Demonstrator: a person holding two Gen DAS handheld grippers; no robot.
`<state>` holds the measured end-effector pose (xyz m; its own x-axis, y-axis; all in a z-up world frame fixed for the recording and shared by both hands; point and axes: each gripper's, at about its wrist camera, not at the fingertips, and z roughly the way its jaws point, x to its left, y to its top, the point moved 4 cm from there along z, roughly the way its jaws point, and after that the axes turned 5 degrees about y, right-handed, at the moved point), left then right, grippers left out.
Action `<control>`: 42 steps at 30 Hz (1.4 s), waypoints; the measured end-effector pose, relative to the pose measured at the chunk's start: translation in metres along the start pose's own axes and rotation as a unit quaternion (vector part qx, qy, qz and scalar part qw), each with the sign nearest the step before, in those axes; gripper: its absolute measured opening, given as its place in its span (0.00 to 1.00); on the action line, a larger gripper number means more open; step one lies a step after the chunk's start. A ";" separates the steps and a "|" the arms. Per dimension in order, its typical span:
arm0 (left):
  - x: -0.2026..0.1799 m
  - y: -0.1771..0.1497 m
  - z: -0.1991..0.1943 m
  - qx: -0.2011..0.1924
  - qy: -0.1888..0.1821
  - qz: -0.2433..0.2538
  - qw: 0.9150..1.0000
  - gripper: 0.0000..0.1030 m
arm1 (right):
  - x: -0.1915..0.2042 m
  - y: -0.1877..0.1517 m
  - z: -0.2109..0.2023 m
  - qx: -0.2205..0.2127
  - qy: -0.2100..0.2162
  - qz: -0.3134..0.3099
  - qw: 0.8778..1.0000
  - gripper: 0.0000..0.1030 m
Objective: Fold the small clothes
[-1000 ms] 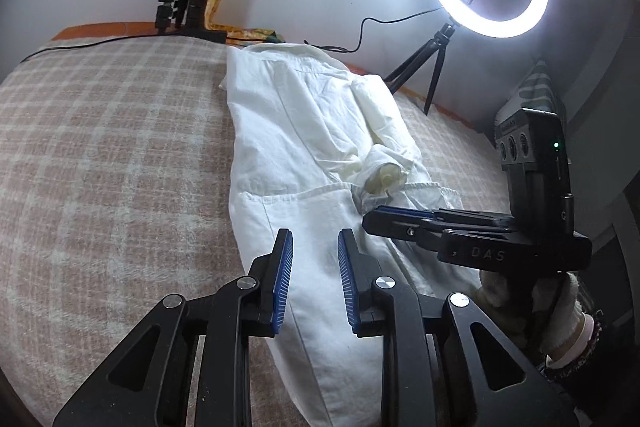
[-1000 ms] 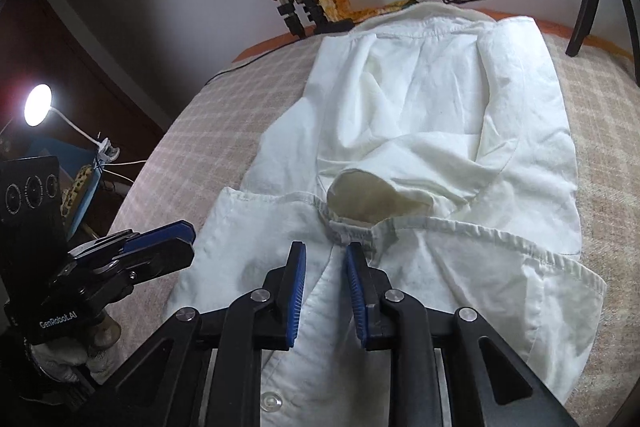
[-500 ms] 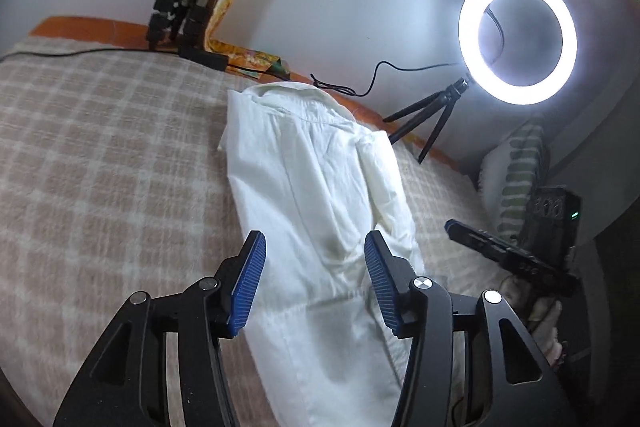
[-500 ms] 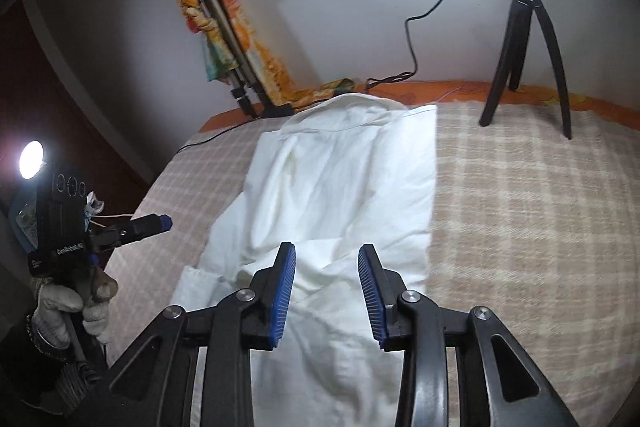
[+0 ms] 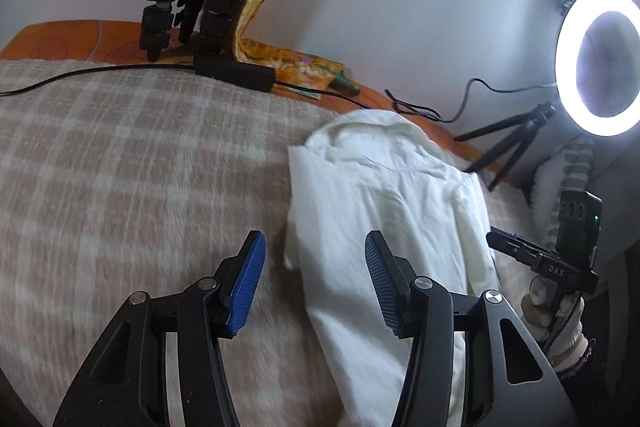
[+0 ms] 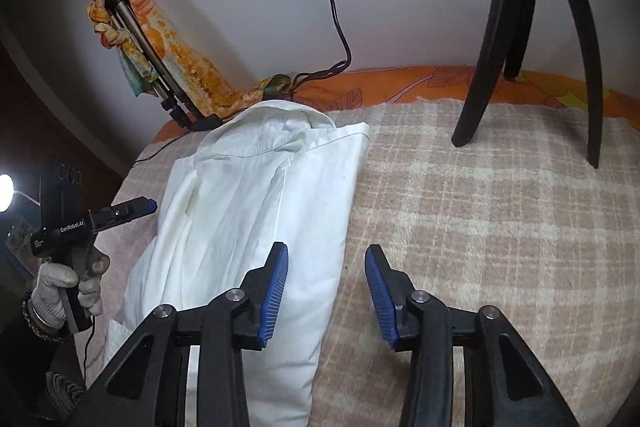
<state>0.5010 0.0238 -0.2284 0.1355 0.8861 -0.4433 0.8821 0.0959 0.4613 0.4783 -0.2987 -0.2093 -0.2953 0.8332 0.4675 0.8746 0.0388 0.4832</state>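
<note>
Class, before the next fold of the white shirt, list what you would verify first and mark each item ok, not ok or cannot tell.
1. Left gripper open and holding nothing: ok, its fingers stand wide apart.
2. Right gripper open and holding nothing: ok.
3. White shirt lying as a long narrow strip on the checked blanket, sides folded in: ok.
4. Collar end lying flat at the far end: not ok, it is rumpled.
5. Near hem square and even: cannot tell, the grippers hide it in both views.
6. Ring light tripod clear of the shirt: ok, it stands apart to the right.
</note>
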 end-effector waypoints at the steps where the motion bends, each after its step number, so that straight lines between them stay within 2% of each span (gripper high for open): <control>1: 0.002 0.003 0.004 0.000 0.003 -0.001 1.000 0.49 | -0.002 0.004 0.006 0.003 -0.001 -0.003 1.000 0.43; 8: -0.004 0.020 0.021 -0.013 0.021 0.061 0.998 0.49 | -0.008 0.026 0.037 0.019 -0.028 -0.043 0.999 0.38; 11: -0.006 0.025 0.025 -0.011 0.005 0.065 0.998 0.47 | -0.008 0.033 0.040 0.023 -0.029 -0.054 0.998 0.38; 13: -0.009 0.027 0.029 -0.009 -0.006 0.066 0.998 0.46 | -0.012 0.039 0.039 0.018 -0.012 -0.041 0.999 0.40; 15: -0.014 0.028 0.034 -0.007 -0.019 0.071 0.997 0.40 | -0.016 0.045 0.040 0.014 0.010 -0.024 1.000 0.40; 18: -0.022 0.029 0.041 -0.003 -0.023 0.083 0.996 0.20 | -0.020 0.052 0.044 0.007 0.026 -0.006 1.000 0.40; 19: -0.024 0.030 0.043 -0.003 -0.024 0.086 0.996 0.10 | -0.020 0.054 0.047 0.006 0.026 -0.002 1.000 0.39; 20: -0.025 0.031 0.044 -0.006 -0.027 0.085 0.996 0.09 | -0.020 0.056 0.049 0.006 0.025 0.000 1.000 0.31; 21: -0.026 0.032 0.044 -0.008 -0.029 0.083 0.996 0.07 | -0.018 0.057 0.049 0.007 0.028 0.001 1.000 0.15; 22: -0.028 0.033 0.043 -0.012 -0.031 0.083 0.996 0.06 | -0.015 0.059 0.050 0.009 0.036 0.002 0.999 0.09; 24: -0.031 0.034 0.037 -0.022 -0.032 0.092 0.995 0.05 | -0.008 0.063 0.045 0.004 0.035 -0.005 0.999 0.04; 31: -0.045 0.039 0.001 -0.056 -0.048 0.109 0.991 0.04 | 0.020 0.073 0.012 -0.022 0.033 -0.042 0.998 0.02; 42: -0.075 0.014 -0.093 -0.106 -0.059 0.148 0.981 0.04 | 0.076 0.056 -0.073 -0.070 0.028 -0.101 0.992 0.02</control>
<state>0.4612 0.0008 -0.1173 0.4348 0.8314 -0.3461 0.6841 -0.0550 0.7273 0.4766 -0.2733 -0.0922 -0.4833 0.7844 0.3887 0.7347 0.1220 0.6673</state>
